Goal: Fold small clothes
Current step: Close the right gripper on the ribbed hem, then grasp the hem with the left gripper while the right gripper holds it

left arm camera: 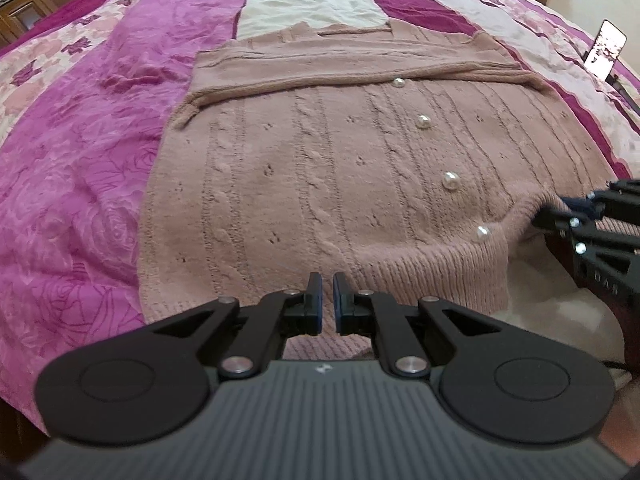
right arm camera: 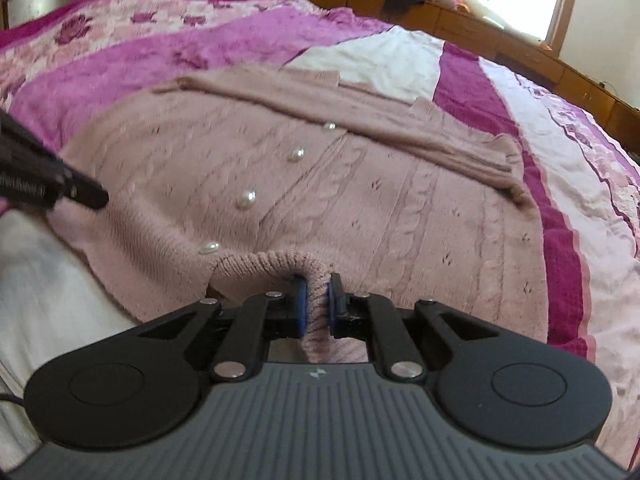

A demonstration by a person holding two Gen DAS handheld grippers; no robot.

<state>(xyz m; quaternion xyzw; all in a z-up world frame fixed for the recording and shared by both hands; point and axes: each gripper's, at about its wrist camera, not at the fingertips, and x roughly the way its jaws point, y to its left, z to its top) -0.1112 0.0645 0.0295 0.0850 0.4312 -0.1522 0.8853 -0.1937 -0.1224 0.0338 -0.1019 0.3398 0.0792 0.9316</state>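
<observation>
Four pearl buttons [left arm camera: 451, 180] run in a line down the front of a dusty pink cable-knit cardigan [left arm camera: 320, 168] that lies spread flat on a bed, over a bedspread [left arm camera: 80, 152] banded in magenta, pink floral and cream. Both sleeves are folded across the chest, one over the other, near the neckline.

From the right wrist view, the right tongs [right arm camera: 316, 300] are clamped on the ribbed hem [right arm camera: 280, 264] of the cardigan; the knit bunches up into a small hump between the blue pads [right arm camera: 301, 304], just beside the lowest button [right arm camera: 209, 247]. In the left wrist view the same tongs enter from the right edge, touching the hem where the fabric is pulled into a ridge.

Left tongs [left arm camera: 327, 300] sit at the hem on the other side of the button line. Their jaws stand narrow, with a slim gap between them and no fabric visibly caught in it.

A phone [left arm camera: 604, 50] stands propped on a holder at the far right edge of the bed.
</observation>
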